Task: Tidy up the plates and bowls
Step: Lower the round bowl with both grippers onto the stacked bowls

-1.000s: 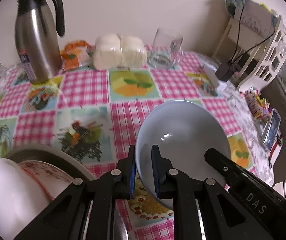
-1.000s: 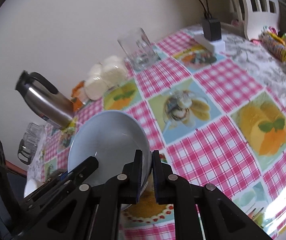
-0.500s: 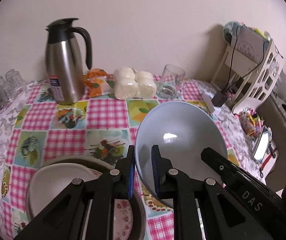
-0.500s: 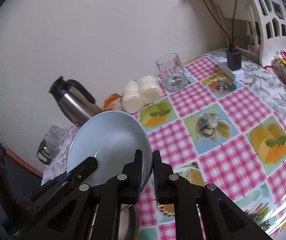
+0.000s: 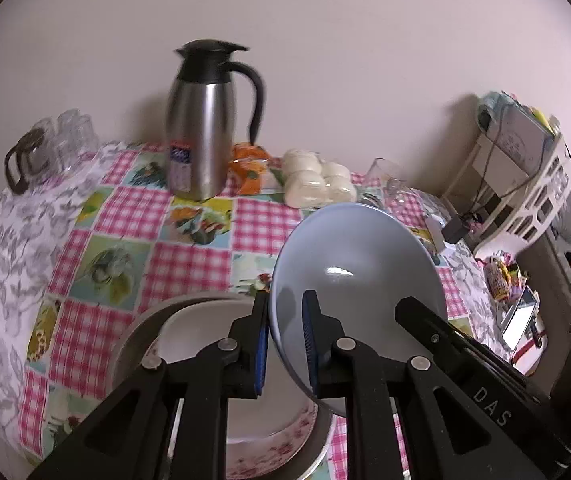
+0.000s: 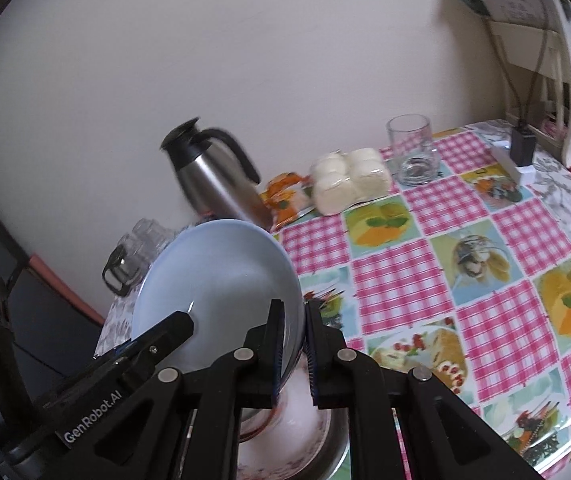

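Note:
Both grippers hold one pale blue bowl (image 5: 355,276) in the air, tilted on edge. My left gripper (image 5: 285,340) is shut on its left rim. My right gripper (image 6: 294,344) is shut on the opposite rim of the blue bowl (image 6: 217,280). Below the bowl sits a metal basin (image 5: 137,332) with a white floral-edged plate (image 5: 269,436) inside. The same basin (image 6: 335,450) and the plate (image 6: 285,436) show under my right fingers. Each gripper's black body crosses the other's view.
A steel thermos jug (image 5: 201,128) stands at the back of the checked tablecloth (image 5: 133,216). Beside it lie an orange packet (image 5: 249,168), wrapped white buns (image 5: 317,184) and a drinking glass (image 6: 413,152). Glass mugs (image 5: 45,148) sit far left, a white rack (image 5: 533,184) far right.
Both grippers rose and drew back with the blue bowl. More of the table and wall came into view, and the basin with the plate moved under the bowl.

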A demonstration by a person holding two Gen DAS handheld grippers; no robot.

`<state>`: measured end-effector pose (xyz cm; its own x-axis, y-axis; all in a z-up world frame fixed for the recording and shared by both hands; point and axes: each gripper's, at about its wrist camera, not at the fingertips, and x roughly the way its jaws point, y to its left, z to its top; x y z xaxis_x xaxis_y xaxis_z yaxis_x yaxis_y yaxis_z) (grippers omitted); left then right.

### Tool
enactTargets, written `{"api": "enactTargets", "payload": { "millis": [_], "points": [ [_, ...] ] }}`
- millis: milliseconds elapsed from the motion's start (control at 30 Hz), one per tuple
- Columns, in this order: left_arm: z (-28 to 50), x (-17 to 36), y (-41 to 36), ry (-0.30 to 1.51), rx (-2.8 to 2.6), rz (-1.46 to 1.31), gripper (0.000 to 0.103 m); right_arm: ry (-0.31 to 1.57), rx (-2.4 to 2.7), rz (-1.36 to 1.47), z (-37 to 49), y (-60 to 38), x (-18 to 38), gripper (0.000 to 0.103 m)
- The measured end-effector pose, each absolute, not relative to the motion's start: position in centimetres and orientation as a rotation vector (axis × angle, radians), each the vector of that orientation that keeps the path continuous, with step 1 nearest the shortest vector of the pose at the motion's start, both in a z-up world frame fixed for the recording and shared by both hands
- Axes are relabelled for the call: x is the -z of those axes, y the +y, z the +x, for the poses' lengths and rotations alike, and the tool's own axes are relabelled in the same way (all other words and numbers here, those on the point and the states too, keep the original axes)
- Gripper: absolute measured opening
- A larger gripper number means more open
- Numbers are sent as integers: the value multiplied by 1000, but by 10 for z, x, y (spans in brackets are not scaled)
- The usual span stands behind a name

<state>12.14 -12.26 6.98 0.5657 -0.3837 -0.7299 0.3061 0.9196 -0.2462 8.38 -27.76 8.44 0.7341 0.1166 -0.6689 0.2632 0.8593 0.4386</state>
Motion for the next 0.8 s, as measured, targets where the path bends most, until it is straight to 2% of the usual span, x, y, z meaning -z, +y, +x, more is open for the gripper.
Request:
{"api": "enactTargets", "payload": {
  "millis": [367,800],
  "points": [
    [126,-44,-72,959,318,-181,15,859,26,435,102,-223,-66,13],
    [131,-23,-66,1017,296,-184,15,954,67,351,112,-207,-42,14]
  ]
}}
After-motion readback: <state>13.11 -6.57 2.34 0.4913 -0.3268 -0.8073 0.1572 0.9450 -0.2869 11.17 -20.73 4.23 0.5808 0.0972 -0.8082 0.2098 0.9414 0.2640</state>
